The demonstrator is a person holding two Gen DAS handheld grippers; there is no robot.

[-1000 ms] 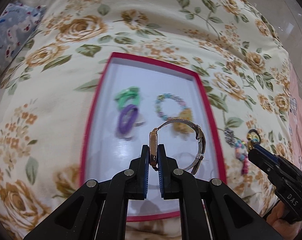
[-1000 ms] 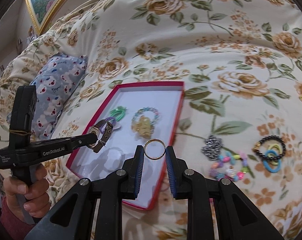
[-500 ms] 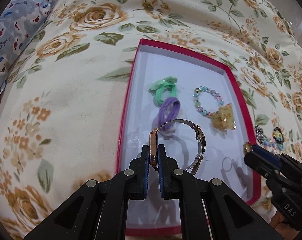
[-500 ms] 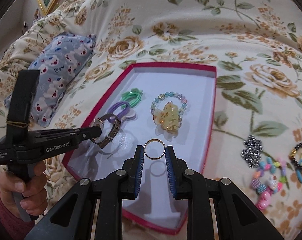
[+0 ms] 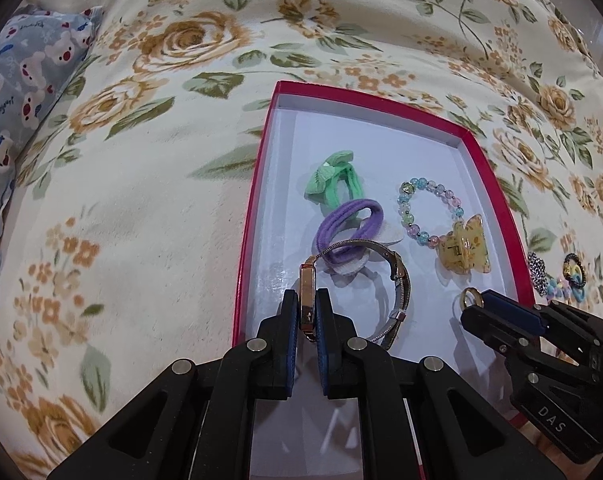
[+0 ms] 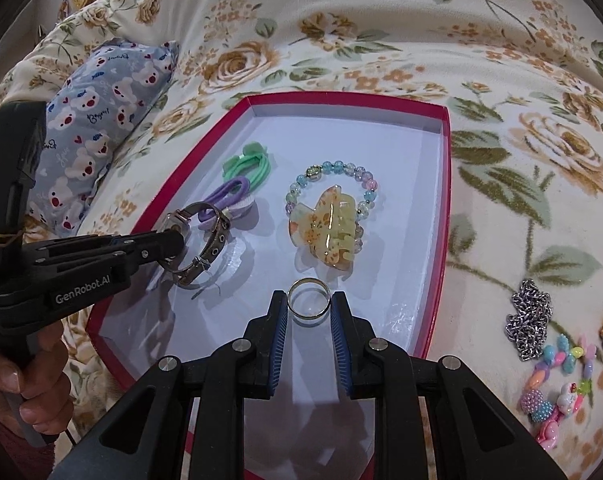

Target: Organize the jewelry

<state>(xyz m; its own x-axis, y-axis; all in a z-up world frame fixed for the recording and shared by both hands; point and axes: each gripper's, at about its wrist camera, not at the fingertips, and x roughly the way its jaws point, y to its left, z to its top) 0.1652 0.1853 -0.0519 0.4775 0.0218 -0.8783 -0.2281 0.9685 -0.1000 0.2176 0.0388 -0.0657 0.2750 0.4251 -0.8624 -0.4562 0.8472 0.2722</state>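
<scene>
A red-rimmed white tray (image 5: 483,160) (image 6: 447,184) lies on a flowered blanket. In it are a green hair tie (image 5: 333,182), a purple hair tie (image 5: 347,224), a bead bracelet (image 5: 411,204) and a yellow hair claw (image 5: 463,248) (image 6: 329,232). My left gripper (image 5: 307,308) is shut on a gold watch (image 5: 306,300) with a mesh band, held low over the tray's near left part; it also shows in the right wrist view (image 6: 197,240). My right gripper (image 6: 308,306) is shut on a gold ring (image 6: 308,300) over the tray's near right part; the ring also shows in the left wrist view (image 5: 471,300).
Outside the tray's right rim lie a silver chain (image 6: 529,320), a colourful bead bracelet (image 6: 557,392) and small hair ties (image 5: 573,276). A blue bear-print pillow (image 6: 101,120) sits at the left. The blanket bulges up behind the tray.
Both grippers have moved down and forward, closer to the tray floor, with the watch and the ring still held. The tray looks larger in both views.
</scene>
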